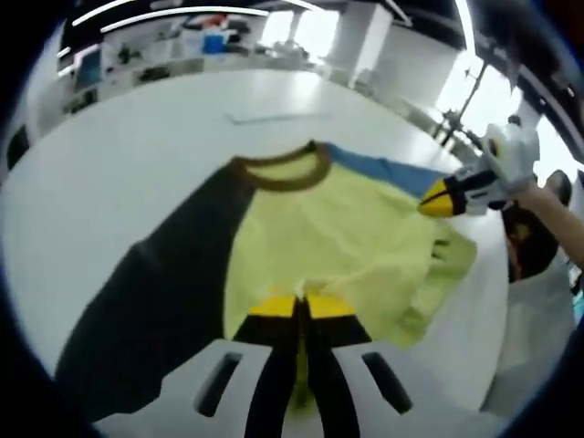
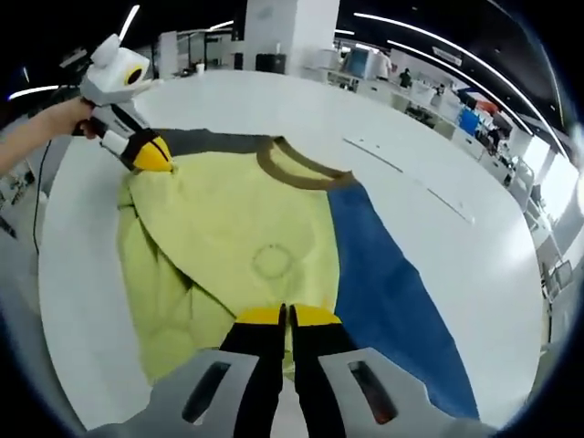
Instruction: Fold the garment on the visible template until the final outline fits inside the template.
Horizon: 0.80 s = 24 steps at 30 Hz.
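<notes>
there was one garment, a soft yellow knit top [image 1: 338,237] with a brown ribbed neckband [image 1: 281,172], one dark grey sleeve [image 1: 155,301] and one blue sleeve [image 2: 383,283]. it lay spread on a broad white table [image 1: 128,155], its cloth rumpled into folds along the hem. in the right gripper view a faint round mark [image 2: 271,262] showed on the yellow chest. the neckband curved in a smooth arc; the sleeves ran out long and flat to either side.

there were two grippers, each with two black jaws tipped in yellow on a pale grey body. the left gripper [image 1: 298,306] had its jaws pressed together on the yellow fabric at the lower edge of the top, with cloth bunched between the tips. the right gripper [image 2: 286,316] likewise had its jaws drawn together over the yellow cloth, though i could not tell whether any fabric was pinched. in the left gripper view the right gripper sat at the blue sleeve's shoulder edge, held by a person's hand [image 1: 516,151] in a white glove.

farther back on the table lay two thin pale strips [image 2: 370,153]. beyond stood white pillars and cluttered benches under long ceiling lights.
</notes>
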{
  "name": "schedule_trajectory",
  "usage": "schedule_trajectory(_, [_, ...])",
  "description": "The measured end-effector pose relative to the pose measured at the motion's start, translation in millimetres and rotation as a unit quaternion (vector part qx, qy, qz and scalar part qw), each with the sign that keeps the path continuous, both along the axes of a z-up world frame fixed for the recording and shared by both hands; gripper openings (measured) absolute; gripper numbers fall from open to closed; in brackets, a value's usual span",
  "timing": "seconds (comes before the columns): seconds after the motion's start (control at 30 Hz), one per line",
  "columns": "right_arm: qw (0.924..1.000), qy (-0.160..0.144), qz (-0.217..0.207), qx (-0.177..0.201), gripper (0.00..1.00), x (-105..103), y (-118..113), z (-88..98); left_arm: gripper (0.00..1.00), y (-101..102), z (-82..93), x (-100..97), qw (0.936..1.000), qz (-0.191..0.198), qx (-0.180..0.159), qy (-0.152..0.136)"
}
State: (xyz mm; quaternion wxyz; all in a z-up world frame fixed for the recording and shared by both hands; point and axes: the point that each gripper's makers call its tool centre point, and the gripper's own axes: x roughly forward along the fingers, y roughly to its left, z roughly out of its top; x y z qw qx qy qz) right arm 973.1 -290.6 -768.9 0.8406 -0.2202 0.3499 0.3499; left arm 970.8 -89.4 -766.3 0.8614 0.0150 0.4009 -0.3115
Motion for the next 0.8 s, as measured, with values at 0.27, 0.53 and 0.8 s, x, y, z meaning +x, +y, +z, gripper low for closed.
schedule_trajectory(0.27, [1.0000, 0.005, -0.002, 0.004, 0.03, -1, 0, -3.5, 0.00, -3, -2.2, -1.4, 1.0000, -0.001, 0.002, 0.001])
schedule_trajectory(0.53, [1.0000, -0.006, -0.005, 0.002, 0.06, 1, 1, 2.4, 0.04, -3, 4.7, -0.6, 0.9999, 0.012, -0.004, -0.010])
schedule_trajectory(0.8, [0.9993, -0.035, -0.007, 0.011, 0.12, -1, -1, 30.7, 0.14, 7, 33.9, -1.6, 0.9987, 0.014, -0.011, -0.047])
